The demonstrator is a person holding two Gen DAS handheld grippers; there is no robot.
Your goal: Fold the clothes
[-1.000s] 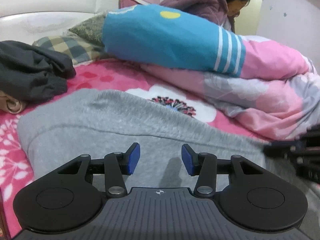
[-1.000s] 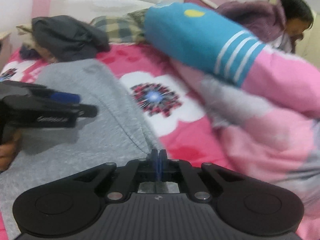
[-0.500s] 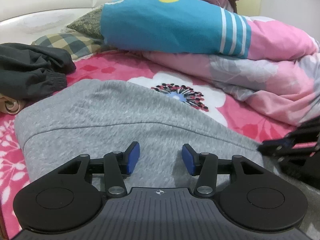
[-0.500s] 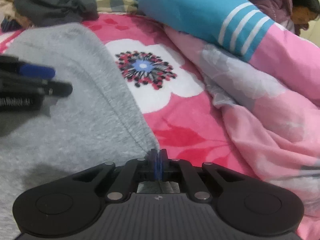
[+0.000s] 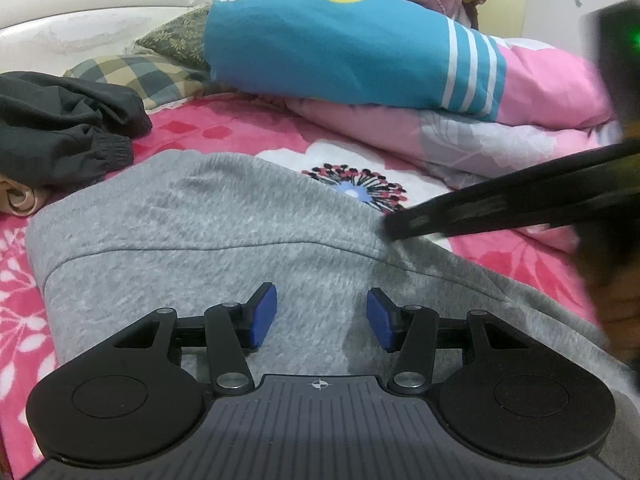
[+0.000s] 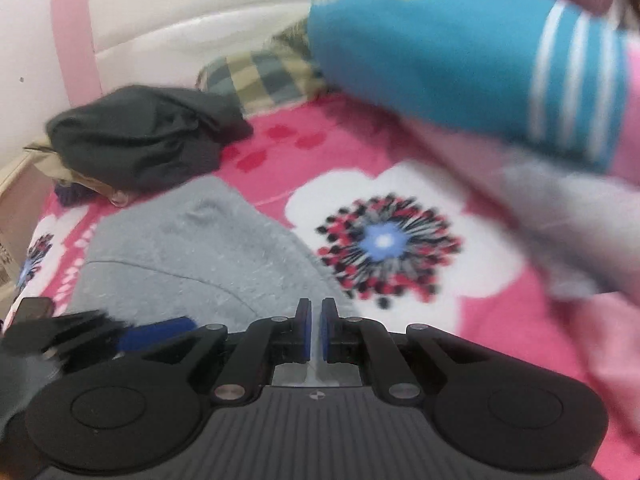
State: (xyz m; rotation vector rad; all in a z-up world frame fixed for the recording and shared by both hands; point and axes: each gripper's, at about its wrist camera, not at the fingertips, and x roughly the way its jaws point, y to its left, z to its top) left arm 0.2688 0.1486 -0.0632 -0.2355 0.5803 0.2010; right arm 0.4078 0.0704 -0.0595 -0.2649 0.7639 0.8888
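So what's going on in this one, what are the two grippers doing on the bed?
A person is folding a grey knit sweatshirt spread on a pink floral bedsheet. The left hand-held gripper hovers over the grey fabric, jaws apart with nothing pinched between them. The right hand-held gripper sits at the sweatshirt's right edge, jaws nearly together; whether they pinch fabric is unclear. A crumpled dark grey garment and a rolled blue-and-pink quilt lie behind.

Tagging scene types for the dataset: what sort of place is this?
A bedroom, most likely: the work surface is a bed with a pink floral sheet, a padded headboard, a rolled quilt and a checked pillow. A grey garment lies spread on it.
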